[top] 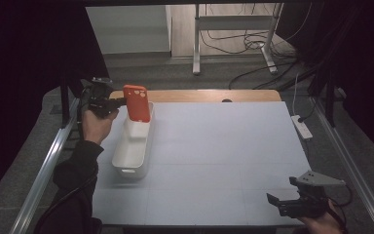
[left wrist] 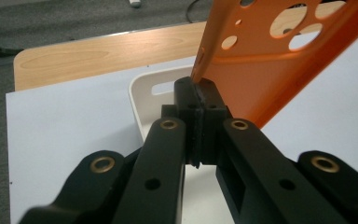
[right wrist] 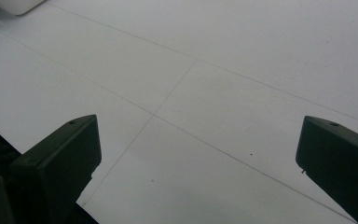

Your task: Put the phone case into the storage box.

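Note:
An orange phone case [top: 137, 103] with camera cut-outs stands upright over the far end of a white oblong bin [top: 130, 155]. My left gripper [top: 122, 101] is shut on the case's edge, coming in from the left. In the left gripper view the jaws pinch the orange phone case [left wrist: 279, 65] at its lower edge, my left gripper [left wrist: 199, 93] closed tight, with the white bin [left wrist: 156, 95] just beyond. My right gripper [top: 275, 202] rests low at the near right corner of the table, open, and in the right gripper view my right gripper [right wrist: 198, 154] has nothing between its jaws.
The white table top [top: 224, 146] has a wooden strip [top: 214, 95] along its far edge. A white power strip [top: 302, 126] lies off the right edge. Metal rails run along both sides. A desk frame and cables stand on the floor beyond.

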`<state>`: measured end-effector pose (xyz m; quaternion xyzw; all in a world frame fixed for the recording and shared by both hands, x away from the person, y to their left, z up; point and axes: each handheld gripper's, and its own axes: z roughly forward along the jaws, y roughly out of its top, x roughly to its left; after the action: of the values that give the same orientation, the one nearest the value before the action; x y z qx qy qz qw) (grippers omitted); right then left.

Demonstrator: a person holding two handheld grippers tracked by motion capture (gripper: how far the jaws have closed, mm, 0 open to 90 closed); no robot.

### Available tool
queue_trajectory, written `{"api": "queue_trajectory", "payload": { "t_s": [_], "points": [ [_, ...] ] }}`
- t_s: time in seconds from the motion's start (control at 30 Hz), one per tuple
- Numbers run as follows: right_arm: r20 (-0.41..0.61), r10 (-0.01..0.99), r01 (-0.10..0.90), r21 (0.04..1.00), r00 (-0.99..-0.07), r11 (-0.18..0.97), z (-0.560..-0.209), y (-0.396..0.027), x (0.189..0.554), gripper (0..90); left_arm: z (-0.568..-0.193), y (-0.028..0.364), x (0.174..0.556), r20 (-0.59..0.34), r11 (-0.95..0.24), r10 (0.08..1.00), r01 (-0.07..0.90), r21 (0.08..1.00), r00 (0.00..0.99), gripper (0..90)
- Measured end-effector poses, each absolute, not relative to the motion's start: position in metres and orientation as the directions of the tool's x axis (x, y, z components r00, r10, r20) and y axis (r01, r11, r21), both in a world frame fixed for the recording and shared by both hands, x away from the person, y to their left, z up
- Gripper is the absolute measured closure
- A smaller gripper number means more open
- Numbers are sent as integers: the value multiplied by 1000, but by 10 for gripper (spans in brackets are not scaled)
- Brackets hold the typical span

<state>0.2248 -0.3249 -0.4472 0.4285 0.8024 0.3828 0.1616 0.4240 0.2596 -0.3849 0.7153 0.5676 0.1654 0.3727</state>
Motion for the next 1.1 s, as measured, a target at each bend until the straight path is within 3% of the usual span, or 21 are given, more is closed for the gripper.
{"api": "queue_trajectory", "payload": {
  "t_s": [1.1],
  "points": [
    [69, 808, 571, 742, -586, 350, -448, -324, 226, 11, -417, 263, 456, -212, -40, 943, 719, 694, 257, 896]
  ]
}}
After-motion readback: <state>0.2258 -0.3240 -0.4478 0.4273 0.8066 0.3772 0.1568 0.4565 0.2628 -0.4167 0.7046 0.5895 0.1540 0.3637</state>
